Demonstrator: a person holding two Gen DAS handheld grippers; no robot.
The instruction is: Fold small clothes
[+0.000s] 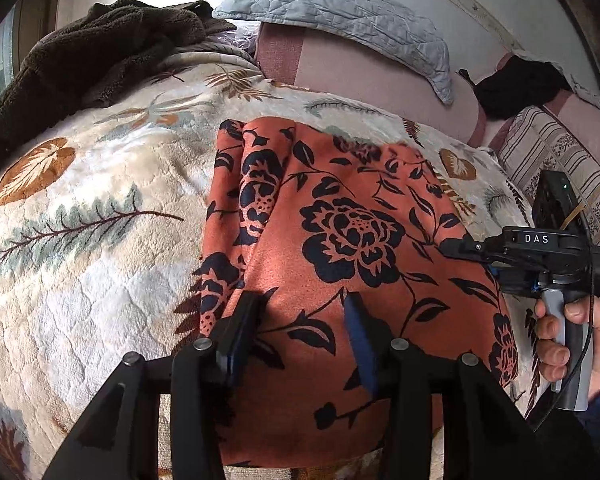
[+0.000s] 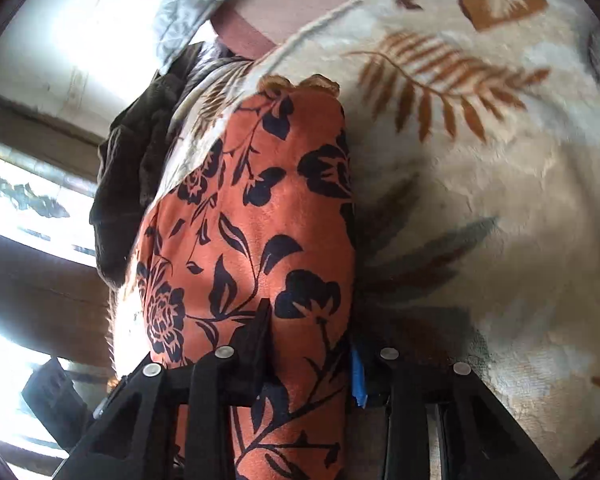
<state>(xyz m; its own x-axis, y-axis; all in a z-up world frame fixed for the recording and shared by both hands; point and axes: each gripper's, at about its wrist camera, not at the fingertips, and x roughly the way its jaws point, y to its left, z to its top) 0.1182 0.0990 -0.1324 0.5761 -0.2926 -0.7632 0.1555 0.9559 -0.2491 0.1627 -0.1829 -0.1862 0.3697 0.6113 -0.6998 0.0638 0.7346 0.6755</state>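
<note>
An orange garment with a black flower print lies folded on a cream leaf-patterned blanket. My left gripper is open just above the garment's near part, with cloth showing between its fingers. My right gripper reaches in from the right at the garment's right edge. In the right wrist view the right gripper has its fingers on either side of the garment's edge fold; how tightly they close on it is not clear.
A dark brown fleece garment lies heaped at the far left of the blanket. A grey quilted pillow and a black item rest on the pink headboard behind. A striped cushion sits at the right.
</note>
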